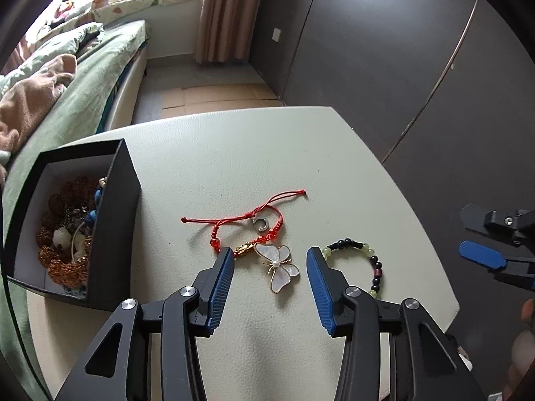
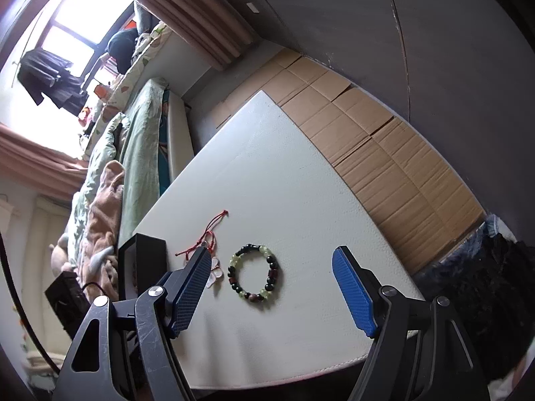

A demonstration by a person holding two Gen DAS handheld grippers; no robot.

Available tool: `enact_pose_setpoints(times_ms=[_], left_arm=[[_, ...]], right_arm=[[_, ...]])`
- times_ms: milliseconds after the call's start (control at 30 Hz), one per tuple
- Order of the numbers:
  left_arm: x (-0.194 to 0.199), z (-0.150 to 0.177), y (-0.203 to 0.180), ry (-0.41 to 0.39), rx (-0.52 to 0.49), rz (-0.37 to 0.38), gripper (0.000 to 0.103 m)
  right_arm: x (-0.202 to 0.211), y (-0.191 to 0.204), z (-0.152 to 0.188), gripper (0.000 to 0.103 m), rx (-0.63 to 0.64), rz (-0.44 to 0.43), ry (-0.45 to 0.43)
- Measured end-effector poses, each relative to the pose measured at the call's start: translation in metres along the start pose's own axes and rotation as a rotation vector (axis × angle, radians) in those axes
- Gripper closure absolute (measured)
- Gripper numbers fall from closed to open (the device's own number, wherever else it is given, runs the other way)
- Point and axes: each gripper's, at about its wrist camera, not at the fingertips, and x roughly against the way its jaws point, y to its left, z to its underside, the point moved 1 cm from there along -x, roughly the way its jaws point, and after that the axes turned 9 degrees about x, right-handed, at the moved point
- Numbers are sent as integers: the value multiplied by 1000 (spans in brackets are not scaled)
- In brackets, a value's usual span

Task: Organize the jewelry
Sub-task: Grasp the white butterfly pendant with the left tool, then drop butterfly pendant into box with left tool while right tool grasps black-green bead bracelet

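Observation:
On the cream table (image 1: 240,153) lie a red cord bracelet (image 1: 257,215) with a gold charm, a small silver ring (image 1: 258,224), a white shell butterfly brooch (image 1: 279,269) and a black-and-green bead bracelet (image 1: 367,260). My left gripper (image 1: 270,254) hovers open just above the butterfly brooch, its blue pads on either side without touching. In the right wrist view my right gripper (image 2: 272,257) stands open over the bead bracelet (image 2: 255,275), nothing between its fingers. It also shows at the right edge of the left wrist view (image 1: 481,234).
A black box (image 1: 113,234) with several beaded pieces inside stands at the table's left; it shows too in the right wrist view (image 2: 147,260). A bed with green covers (image 1: 83,77) runs along the left. Flattened cardboard (image 2: 384,147) lies on the floor beyond the table. Dark wardrobe doors (image 1: 384,50) stand behind.

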Motion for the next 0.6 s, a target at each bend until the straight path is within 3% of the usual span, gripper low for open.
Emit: enact_pose_setpoints(times_ms=[233,367,433,467,600], left_arm=[[-21,6,-2,16,4,-31,60],[-23,5,-1,-4,3,-63,71],[-22,5,-1,-5,-3,-60,73],[-23,5,-2,1,-6,-46,81],[-20,6,-2,12,-13,-31,90]], right_arm=[[5,-9,-5,28,-16,10,-12],[2,-7,-5,28,-6,11,-3],[-1,-4,-4,28,4,18,8],[-3,-2,-4,28,12,20,13],[-8,7,-1,28,47,36,24]])
